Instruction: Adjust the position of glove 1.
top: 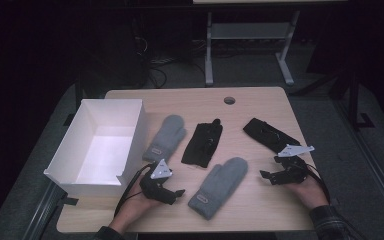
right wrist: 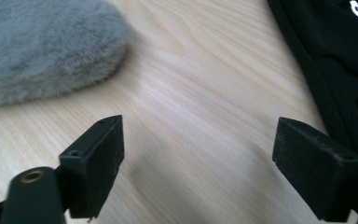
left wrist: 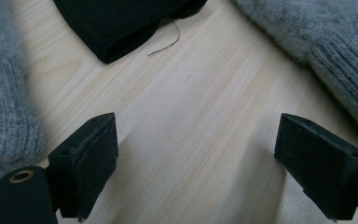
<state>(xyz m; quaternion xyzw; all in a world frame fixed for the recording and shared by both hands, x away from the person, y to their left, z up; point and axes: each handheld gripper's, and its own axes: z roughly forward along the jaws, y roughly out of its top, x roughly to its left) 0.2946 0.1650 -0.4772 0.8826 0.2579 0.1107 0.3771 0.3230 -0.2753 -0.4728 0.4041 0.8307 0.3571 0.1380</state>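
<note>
Nearest to me, my left claw (top: 176, 194) rests low on the desk (top: 260, 105), its jaws spread wide with bare wood between them. My right claw (top: 266, 176) sits at the other side, jaws likewise gaping apart and gripping nothing; in the right gripper view the wood shows between its pads (right wrist: 98, 163).

Between my two claws lies the near grey mitten (top: 220, 186), slanting from its cuff by the front edge up to its fluffy tip. It touches neither claw, though the tip lies close to the right one.

Farther out I count three more gloves, making four in all: two grey, two black. The far grey mitten (top: 166, 136) lies just beside the white box (top: 70, 150). The middle black glove (top: 203, 144) lies between the two mittens, and a loose thread trails from its edge in the left gripper view. The right black glove (top: 270, 135) lies just beyond my right claw.

One box, open-topped, stands at the desk's left edge.
</note>
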